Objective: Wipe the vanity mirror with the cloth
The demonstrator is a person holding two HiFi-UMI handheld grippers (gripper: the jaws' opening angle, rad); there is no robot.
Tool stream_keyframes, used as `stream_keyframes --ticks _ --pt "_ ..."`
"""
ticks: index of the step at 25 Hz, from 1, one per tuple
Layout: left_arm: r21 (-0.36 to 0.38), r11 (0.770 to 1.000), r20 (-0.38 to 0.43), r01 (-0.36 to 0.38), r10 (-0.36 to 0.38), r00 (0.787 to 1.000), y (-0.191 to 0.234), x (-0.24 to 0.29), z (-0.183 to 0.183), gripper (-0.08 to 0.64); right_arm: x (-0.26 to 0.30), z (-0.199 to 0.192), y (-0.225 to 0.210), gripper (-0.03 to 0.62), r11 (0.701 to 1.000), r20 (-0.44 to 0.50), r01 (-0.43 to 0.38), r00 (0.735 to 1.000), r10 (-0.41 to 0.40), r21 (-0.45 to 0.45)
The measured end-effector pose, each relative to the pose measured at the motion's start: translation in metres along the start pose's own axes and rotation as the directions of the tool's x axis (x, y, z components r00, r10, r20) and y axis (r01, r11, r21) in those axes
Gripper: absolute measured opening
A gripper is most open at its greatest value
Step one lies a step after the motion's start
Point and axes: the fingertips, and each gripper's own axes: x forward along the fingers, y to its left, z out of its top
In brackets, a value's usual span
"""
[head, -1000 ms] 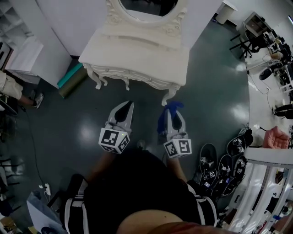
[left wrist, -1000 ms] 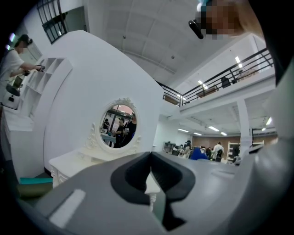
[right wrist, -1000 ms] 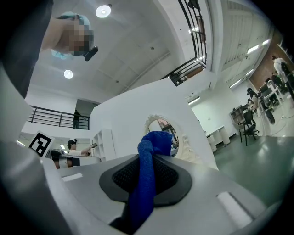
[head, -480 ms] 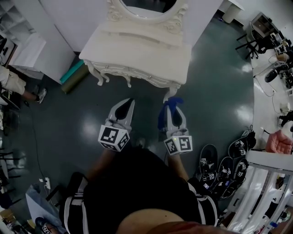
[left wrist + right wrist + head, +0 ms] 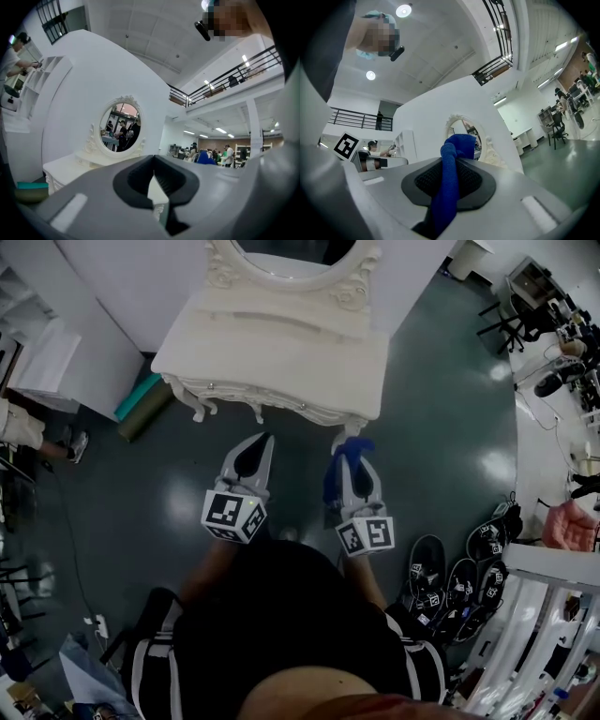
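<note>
Drifted slightly left in head view since 1 s ago: vanity table (image 5: pixel 281 343). Right hand-held gripper (image 5: pixel 354 451) clamped on blue cloth (image 5: pixel 450 187), bunched end forward, likely ready for wiping. Left hand-held gripper (image 5: pixel 255 454) jaws together, empty. Vanity mirror (image 5: pixel 119 127) ahead above table, not yet reached.

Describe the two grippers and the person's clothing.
Both the left gripper and right gripper are light grey, tapering to black-lined pointed jaws. Each carries a white cube with black square markers at its rear. The person wears a black top.
</note>
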Motion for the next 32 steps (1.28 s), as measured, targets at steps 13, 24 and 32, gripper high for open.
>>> stream_keyframes --ticks 13,24,32 --pt "0.011 0.999 0.028 0.046 -0.046 0.999 0.090 0.070 0.034 0.011 0.121 -0.008 0.011 0.064 0.999 0.009 0.005 1.000 -0.005 -0.039" --pt "-0.001 0.994 -0.003 0.108 -0.108 0.994 0.177 0.120 0.057 0.011 0.222 -0.012 0.032 0.064 0.996 0.017 0.063 0.998 -0.062 -0.063" --pt "-0.005 0.991 0.008 0.136 -0.136 0.991 0.228 0.147 0.075 0.011 0.273 -0.017 0.043 0.064 0.992 0.028 0.096 0.995 -0.094 -0.083"
